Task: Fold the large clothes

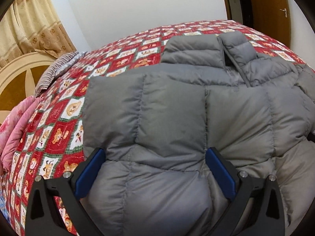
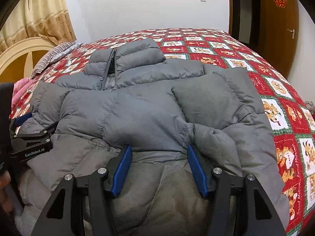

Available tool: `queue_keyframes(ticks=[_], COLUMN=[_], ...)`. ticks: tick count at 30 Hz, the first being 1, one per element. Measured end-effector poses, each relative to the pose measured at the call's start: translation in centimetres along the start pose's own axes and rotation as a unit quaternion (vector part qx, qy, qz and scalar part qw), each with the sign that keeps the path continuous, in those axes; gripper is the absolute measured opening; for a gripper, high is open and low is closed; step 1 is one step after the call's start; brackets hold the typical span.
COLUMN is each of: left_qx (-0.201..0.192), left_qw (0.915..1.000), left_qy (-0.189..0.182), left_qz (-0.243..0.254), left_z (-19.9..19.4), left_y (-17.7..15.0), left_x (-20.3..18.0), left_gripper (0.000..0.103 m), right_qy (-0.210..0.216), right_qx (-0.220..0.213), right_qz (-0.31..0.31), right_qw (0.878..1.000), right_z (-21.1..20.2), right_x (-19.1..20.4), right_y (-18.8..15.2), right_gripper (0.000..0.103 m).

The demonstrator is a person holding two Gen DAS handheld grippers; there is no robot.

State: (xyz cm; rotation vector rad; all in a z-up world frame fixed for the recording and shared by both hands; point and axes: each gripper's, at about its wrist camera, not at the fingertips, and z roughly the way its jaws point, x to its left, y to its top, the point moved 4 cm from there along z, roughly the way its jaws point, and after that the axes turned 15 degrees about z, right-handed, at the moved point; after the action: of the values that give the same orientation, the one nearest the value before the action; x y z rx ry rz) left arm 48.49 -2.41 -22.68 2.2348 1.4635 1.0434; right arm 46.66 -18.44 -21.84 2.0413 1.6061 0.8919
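Observation:
A grey puffer jacket point(image 1: 177, 118) lies on the bed, collar point(image 1: 234, 45) at the far end, both sleeves folded across the chest. It also shows in the right wrist view point(image 2: 149, 108). My left gripper point(image 1: 155, 153) is open, its blue pads spread wide over the near part of the jacket at its left side. My right gripper point(image 2: 158, 151) is open too, its pads spread over the jacket's near hem at the folded sleeve's lower edge. The left gripper also shows at the left edge of the right wrist view point(image 2: 31, 133). Neither holds cloth.
The bed is covered by a red patchwork quilt point(image 2: 236, 51) with bear pictures. A pink blanket point(image 1: 15, 125) and a striped pillow point(image 1: 57, 68) lie at the left by the cream headboard point(image 1: 17, 72). A brown door point(image 2: 279, 25) stands at the right.

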Motion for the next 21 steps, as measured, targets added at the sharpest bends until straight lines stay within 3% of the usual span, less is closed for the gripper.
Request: queue_keyframes(ticks=[8,21], left_qx=[0.014,0.009], left_qw=[0.9998,0.9999], left_qy=[-0.015,-0.006], left_qz=[-0.007,-0.004], left_z=[0.69,0.57], left_y=[-0.12,-0.16], left_x=[0.03,-0.03], left_gripper=[0.103,0.103], right_qy=[-0.018,-0.044], right_qx=[-0.003,-0.006], right_qz=[-0.015,-0.036], right_qw=[1.0,0.998], right_z=[0.24,0.38], right_x=[0.4,1.04], right_y=[-0.28,-0.56], right_gripper=[0.061,0.061])
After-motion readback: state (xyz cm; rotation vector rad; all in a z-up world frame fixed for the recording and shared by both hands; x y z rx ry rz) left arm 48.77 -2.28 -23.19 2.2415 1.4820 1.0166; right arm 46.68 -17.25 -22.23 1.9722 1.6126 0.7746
